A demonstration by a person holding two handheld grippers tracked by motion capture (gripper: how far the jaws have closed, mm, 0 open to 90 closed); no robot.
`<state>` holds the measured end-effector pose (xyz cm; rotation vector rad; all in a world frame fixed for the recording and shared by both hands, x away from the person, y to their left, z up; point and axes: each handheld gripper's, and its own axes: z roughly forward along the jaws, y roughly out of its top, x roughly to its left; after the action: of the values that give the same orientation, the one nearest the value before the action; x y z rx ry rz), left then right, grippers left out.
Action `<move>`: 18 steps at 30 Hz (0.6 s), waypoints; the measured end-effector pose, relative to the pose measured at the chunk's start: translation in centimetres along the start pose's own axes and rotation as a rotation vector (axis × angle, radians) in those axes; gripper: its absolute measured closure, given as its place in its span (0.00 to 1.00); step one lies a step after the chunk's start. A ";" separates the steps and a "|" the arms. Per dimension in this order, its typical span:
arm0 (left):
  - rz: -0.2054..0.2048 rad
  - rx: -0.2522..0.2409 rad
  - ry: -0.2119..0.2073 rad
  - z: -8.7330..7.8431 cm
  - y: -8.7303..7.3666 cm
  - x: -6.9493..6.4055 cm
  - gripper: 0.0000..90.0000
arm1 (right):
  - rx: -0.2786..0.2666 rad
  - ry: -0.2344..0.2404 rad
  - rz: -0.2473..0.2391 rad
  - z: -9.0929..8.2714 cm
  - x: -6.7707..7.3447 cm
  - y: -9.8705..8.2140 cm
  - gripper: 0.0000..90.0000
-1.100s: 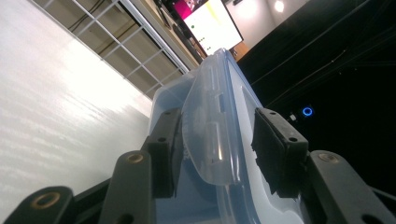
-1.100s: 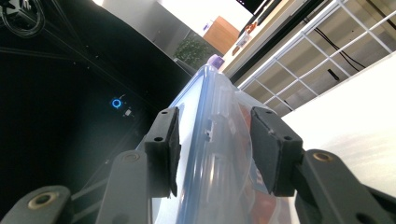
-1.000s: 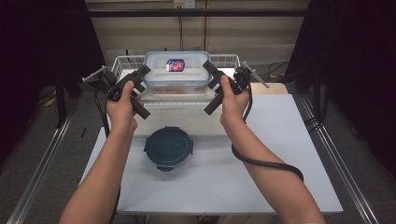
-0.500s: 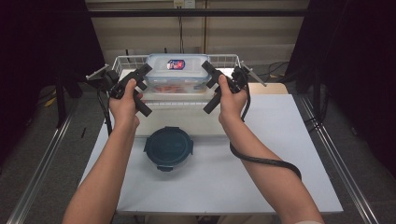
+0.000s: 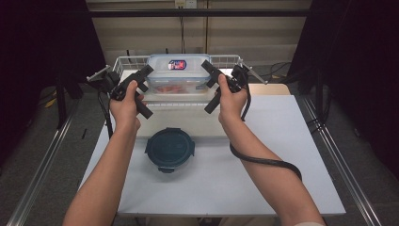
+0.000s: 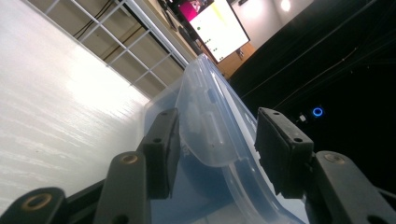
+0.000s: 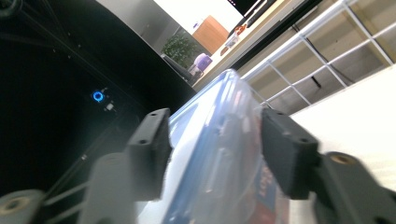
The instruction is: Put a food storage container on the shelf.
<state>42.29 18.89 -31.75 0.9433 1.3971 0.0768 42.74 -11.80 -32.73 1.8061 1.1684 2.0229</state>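
High view: container lengthwise left-right

A clear rectangular plastic food container with a blue-rimmed clip lid and reddish contents sits level at the table's far edge.

The right gripper looks along its two black jaws, which have just been opening and now stand apart on either side of a clear plastic food container with a blue-rimmed lid. The container's end lies between the pads, with a sliver of gap at each. Its red and blue label shows near the right jaw. Beyond the jaws runs a white wire rack, and a small blue ring light glows in the dark at the left.
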 end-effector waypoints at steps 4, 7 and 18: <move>0.043 0.012 -0.005 -0.3 -0.1 -0.3 0.51 | -0.002 -0.005 -0.051 -0.2 0.6 -0.4 0.35; 0.067 0.007 0.004 -0.6 -0.1 -0.5 0.47 | -0.013 0.007 -0.054 -0.5 0.6 -0.5 0.32; 0.100 -0.003 0.000 -1.7 -0.6 -1.0 0.33 | -0.021 0.052 -0.064 -2.7 0.7 -0.3 0.28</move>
<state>40.29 18.81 -31.10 1.0102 1.3493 0.1538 40.02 -12.34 -32.26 1.6943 1.1978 2.0498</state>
